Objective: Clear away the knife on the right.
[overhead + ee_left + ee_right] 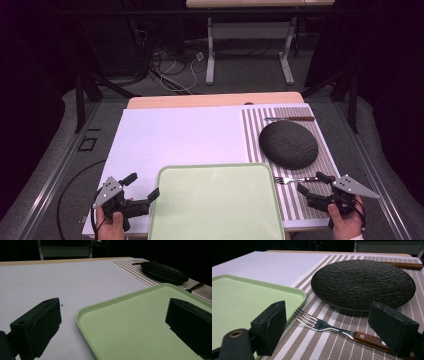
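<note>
The person's left hand (112, 220) comes in from the bottom edge and grips the handle of the black two-jaw left gripper (141, 186). Its jaws stand wide apart and hold nothing. It points forward and a little to the right, with a grey three-cornered plate on top. The person's right hand (345, 217) comes in at the bottom right and grips the black two-jaw right gripper (314, 183). Its jaws are spread wide too, with nothing pinched between them. It points forward and to the left, low down.
</note>
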A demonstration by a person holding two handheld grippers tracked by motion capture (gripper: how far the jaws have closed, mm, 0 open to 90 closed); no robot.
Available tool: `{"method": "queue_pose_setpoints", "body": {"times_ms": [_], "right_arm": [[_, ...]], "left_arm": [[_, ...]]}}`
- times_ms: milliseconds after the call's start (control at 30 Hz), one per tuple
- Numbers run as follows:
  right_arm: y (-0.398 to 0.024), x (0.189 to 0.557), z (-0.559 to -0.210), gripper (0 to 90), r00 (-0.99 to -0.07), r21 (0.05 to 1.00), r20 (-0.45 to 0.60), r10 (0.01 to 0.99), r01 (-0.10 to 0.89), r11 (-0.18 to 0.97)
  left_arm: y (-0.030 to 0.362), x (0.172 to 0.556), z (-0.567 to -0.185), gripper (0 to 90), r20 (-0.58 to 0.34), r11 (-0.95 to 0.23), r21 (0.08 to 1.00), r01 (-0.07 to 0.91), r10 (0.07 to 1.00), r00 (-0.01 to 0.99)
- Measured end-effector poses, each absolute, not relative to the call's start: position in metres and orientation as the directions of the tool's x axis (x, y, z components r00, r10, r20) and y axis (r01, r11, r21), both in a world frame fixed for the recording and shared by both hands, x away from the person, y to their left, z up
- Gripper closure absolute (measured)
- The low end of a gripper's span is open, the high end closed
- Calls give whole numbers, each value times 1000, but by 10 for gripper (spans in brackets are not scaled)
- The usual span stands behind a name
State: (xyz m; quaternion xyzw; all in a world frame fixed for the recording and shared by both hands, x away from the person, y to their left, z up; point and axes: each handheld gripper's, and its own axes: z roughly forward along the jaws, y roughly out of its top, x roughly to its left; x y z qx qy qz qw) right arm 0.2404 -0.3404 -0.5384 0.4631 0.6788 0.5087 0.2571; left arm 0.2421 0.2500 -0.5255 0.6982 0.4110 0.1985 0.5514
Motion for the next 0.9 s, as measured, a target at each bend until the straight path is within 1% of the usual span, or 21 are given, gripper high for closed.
{"method": "queue_pose_setpoints", "body": {"times_ms": [133, 233, 367, 533, 567, 633, 700, 767, 833, 900], "right_arm": [[-338, 243, -539, 144, -435, 922, 127, 891, 384, 56], [-333, 246, -540, 144, -409, 913, 105, 907, 402, 76], [-331, 250, -538, 145, -382, 911, 99, 919, 406, 71], [-332, 252, -538, 154, -368, 900, 95, 925, 430, 79], [-333, 253, -535, 204, -372, 900, 87, 924, 428, 87], [-333, 256, -531, 246, -371, 901, 75, 926, 423, 96], [-333, 259, -528, 267, -358, 908, 55, 932, 406, 102], [-335, 262, -525, 282, -352, 899, 57, 934, 425, 105], [-336, 265, -526, 296, -357, 902, 64, 932, 420, 99], [-338, 270, -524, 393, -371, 896, 86, 925, 435, 92]], "left_arm": [[250, 244, -527, 4, -183, -47, 933, 358, 793, 581], [249, 246, -529, 4, -172, -60, 926, 374, 812, 557], [251, 247, -530, 4, -194, -31, 922, 387, 826, 529], [254, 250, -530, 4, -201, -19, 922, 387, 831, 519], [255, 250, -531, 4, -203, -17, 920, 392, 833, 514], [256, 249, -532, 4, -208, -15, 918, 396, 833, 512], [257, 247, -531, 4, -206, -15, 920, 391, 832, 515], [257, 245, -530, 4, -207, -9, 922, 386, 832, 514], [257, 245, -529, 4, -205, -8, 924, 382, 833, 514], [256, 243, -528, 4, -195, -14, 927, 375, 835, 515]]}}
